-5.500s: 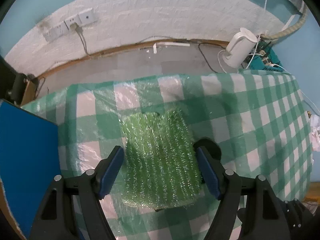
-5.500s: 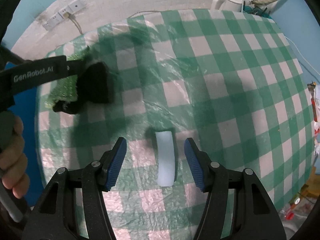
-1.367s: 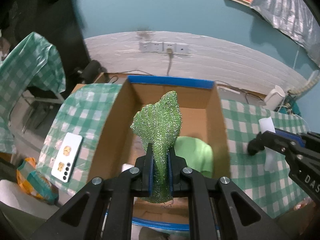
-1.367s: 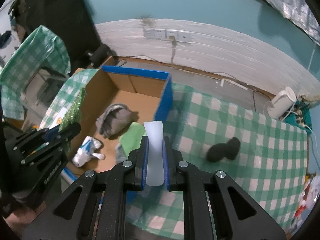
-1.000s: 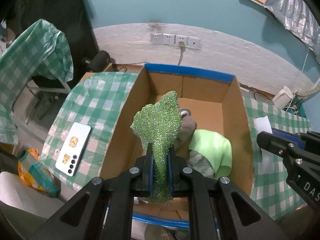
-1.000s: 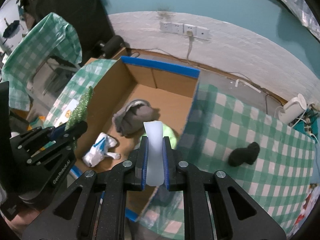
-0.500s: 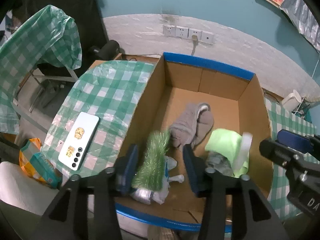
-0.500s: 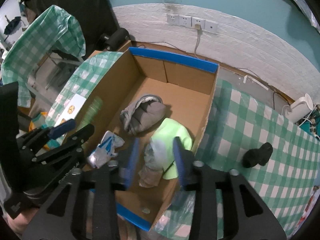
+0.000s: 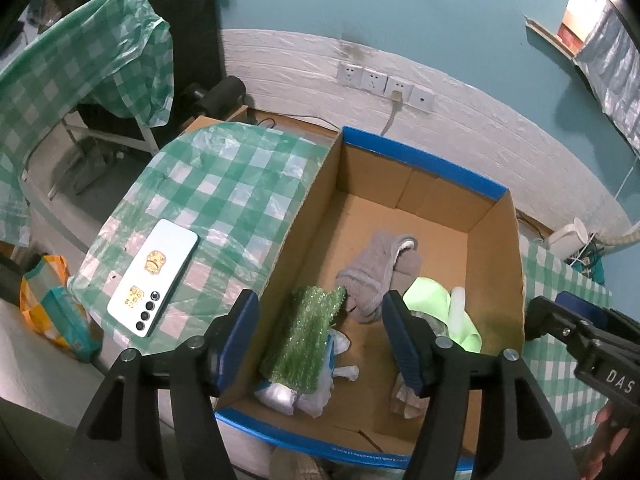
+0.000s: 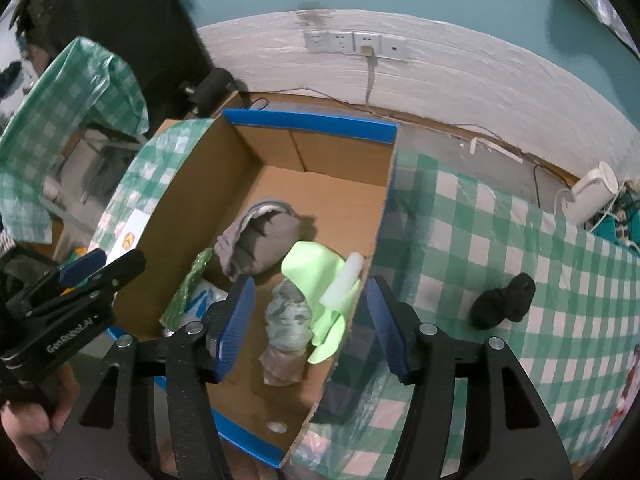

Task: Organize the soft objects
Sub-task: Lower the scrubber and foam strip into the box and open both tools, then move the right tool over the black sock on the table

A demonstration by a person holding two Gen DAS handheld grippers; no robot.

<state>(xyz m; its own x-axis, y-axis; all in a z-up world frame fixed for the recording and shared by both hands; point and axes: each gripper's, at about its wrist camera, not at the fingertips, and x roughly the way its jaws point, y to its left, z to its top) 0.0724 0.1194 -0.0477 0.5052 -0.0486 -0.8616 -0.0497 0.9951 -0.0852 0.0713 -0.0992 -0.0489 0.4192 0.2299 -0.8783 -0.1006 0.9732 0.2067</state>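
A cardboard box [image 9: 448, 168] with blue-taped rims [image 10: 312, 124] sits on the green checked table. Inside lie a grey cloth [image 9: 372, 272], a lime-green cloth [image 9: 428, 296], a white foam piece [image 9: 456, 308], a glittery green scrubber [image 9: 304, 336] and white plastic wrapping [image 9: 320, 384]. In the right wrist view the scrubber [image 10: 188, 284] leans near the left wall and the foam piece [image 10: 342, 276] rests on the lime cloth [image 10: 316, 276]. My left gripper [image 9: 324, 336] is open above the box, empty. My right gripper [image 10: 310, 320] is open above the box's right side, empty. A black soft object [image 10: 504, 306] lies on the table to the right.
A white phone [image 9: 154, 276] lies on the table left of the box. A white kettle [image 10: 592, 192] and cables stand at the table's far right. Wall sockets [image 9: 384, 84] are behind. A covered chair [image 9: 80, 80] stands left. An orange bag [image 9: 52, 308] sits below the table.
Both grippers carried their loads from the table over the box and opened. The green scrubber and the white foam piece dropped into the box and now lie there.
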